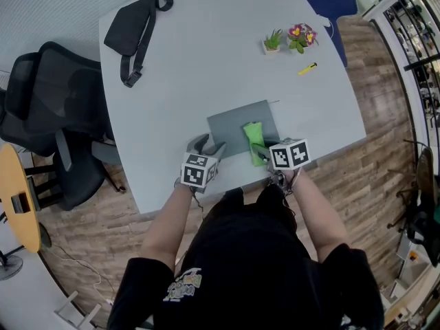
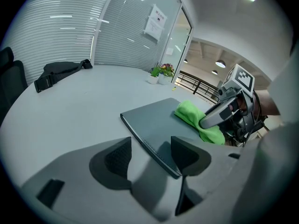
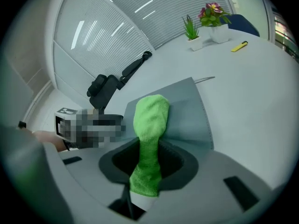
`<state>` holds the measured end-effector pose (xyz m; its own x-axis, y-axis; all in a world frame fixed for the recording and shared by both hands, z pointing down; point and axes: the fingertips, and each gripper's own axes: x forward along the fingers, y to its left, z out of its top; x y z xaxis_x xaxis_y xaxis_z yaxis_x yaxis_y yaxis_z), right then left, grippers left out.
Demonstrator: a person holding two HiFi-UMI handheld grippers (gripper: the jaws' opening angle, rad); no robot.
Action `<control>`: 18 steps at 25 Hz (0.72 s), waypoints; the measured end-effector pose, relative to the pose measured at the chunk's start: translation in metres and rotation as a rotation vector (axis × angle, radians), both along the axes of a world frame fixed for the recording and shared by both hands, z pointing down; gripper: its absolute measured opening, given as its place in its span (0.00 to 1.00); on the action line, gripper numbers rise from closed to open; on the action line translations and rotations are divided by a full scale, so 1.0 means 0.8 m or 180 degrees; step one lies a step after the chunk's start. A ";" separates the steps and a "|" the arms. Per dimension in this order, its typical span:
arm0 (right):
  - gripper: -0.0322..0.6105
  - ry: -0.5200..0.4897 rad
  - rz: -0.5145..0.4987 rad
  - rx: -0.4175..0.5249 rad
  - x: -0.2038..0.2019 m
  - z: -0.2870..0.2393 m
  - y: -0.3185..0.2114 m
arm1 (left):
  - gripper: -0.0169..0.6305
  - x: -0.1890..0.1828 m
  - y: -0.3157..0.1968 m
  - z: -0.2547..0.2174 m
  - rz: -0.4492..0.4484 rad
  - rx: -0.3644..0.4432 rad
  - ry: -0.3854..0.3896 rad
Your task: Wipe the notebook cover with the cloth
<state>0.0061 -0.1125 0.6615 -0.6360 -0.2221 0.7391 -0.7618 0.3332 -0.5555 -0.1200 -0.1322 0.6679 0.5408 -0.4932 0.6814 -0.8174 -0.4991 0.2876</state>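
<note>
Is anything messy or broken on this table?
No, nothing stands out. The notebook lies flat and shut. The green cloth rests on its cover, pinched in the right tongs. The potted flowers stand upright.

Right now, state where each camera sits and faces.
Head view: on the person's head, steeply down at the table; both forearms show.
Left gripper view: on the left gripper, facing the notebook and right gripper; its open fingers show.
Right gripper view: on the right gripper, facing along the cloth its fingers clamp.
All three share notebook and cloth.
</note>
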 end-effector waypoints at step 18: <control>0.22 -0.0187 0.0429 -0.0227 0.072 -0.002 -0.007 | 0.42 -0.001 0.000 -0.001 0.0008 0.0001 0.0006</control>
<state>0.0636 -0.1179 0.6603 -0.6466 -0.2565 0.7184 -0.7625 0.1883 -0.6190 -0.1205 -0.1325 0.6672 0.5433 -0.4920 0.6803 -0.8156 -0.5013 0.2889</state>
